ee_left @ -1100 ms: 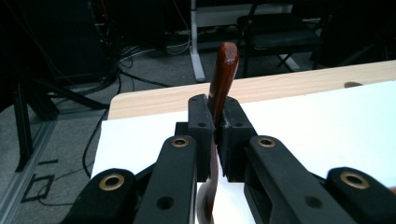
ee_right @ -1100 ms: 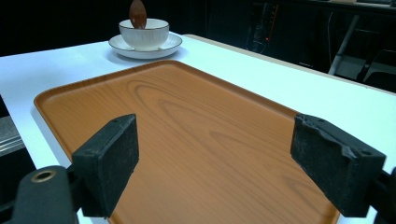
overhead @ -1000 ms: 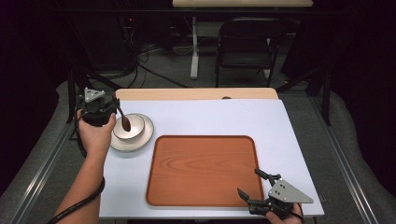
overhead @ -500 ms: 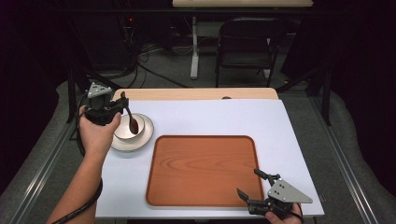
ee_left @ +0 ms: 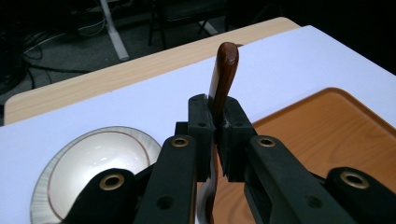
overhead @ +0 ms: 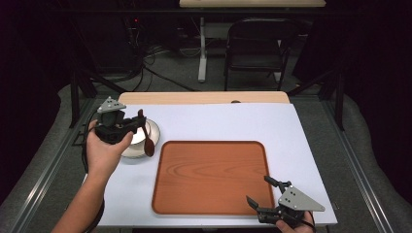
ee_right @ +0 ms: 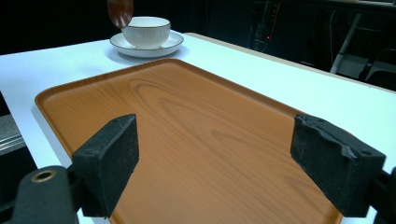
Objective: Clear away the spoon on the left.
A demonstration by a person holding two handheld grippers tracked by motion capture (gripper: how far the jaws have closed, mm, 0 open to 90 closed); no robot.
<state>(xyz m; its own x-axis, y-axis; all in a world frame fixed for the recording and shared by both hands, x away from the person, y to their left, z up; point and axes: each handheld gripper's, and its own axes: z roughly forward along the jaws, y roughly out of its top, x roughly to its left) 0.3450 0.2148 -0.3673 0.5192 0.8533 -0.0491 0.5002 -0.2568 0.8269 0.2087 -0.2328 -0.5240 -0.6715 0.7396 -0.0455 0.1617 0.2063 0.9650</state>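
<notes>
While the left gripper (overhead: 127,127) clamps the dark brown wooden spoon (overhead: 145,133) by its handle, the work in hand appears to be carrying that spoon from the white round ceramic bowl (overhead: 141,132) to the rectangular orange-brown wooden tray (overhead: 214,177). In the left gripper view the jaws are closed narrow on the handle, whose rounded end (ee_left: 224,70) stands up past the pads while the rest drops out of sight below them. From the high view the spoon's bowl end hangs just over the tray-side rim of the white bowl, near the tray's far left corner and not yet over the tray itself.

To do this step well, I would keep the grip firm, since the handle is smooth and could pivot between the pads. Lift enough that the spoon's low end clears the bowl's rim and the white saucer (ee_right: 148,49) under it before moving toward the tray. Then lower until the spoon rests flat inside the tray's raised lip before opening, so it does not clatter or roll.

The right gripper (overhead: 265,194) waits at the tray's near right corner, its jaws spread wide and holding nothing; in the right gripper view its pads (ee_right: 111,161) frame the tray's surface. It should stay clear of the landing area.
</notes>
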